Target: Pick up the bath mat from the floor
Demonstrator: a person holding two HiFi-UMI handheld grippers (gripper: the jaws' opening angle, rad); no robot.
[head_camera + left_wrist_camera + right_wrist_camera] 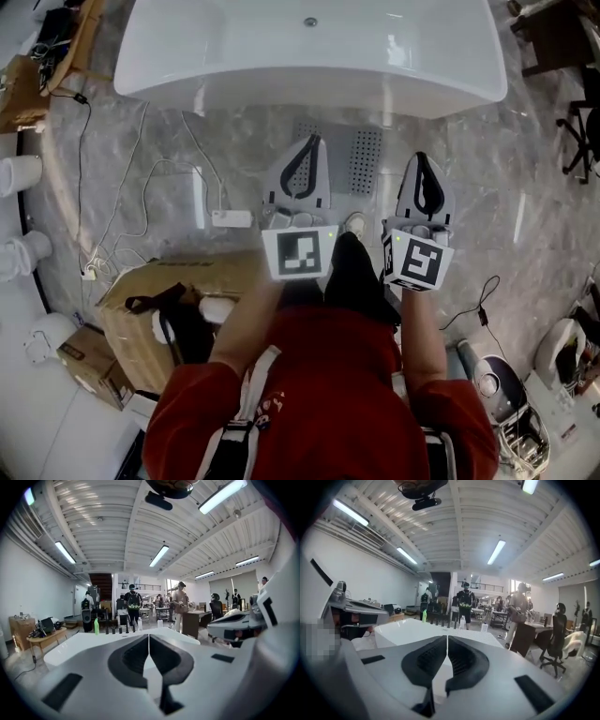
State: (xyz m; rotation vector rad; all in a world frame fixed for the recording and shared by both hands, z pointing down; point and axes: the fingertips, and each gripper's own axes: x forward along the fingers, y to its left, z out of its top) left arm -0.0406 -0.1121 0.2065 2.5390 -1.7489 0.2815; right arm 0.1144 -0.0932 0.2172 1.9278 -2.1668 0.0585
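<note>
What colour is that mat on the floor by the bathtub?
Grey, patterned with small dark dots. The bath mat shows best in the head view.

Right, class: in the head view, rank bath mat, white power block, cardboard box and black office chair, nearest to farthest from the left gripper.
1. bath mat, just right of the left gripper.
2. white power block, to its left.
3. cardboard box, lower left.
4. black office chair, far right.
</note>
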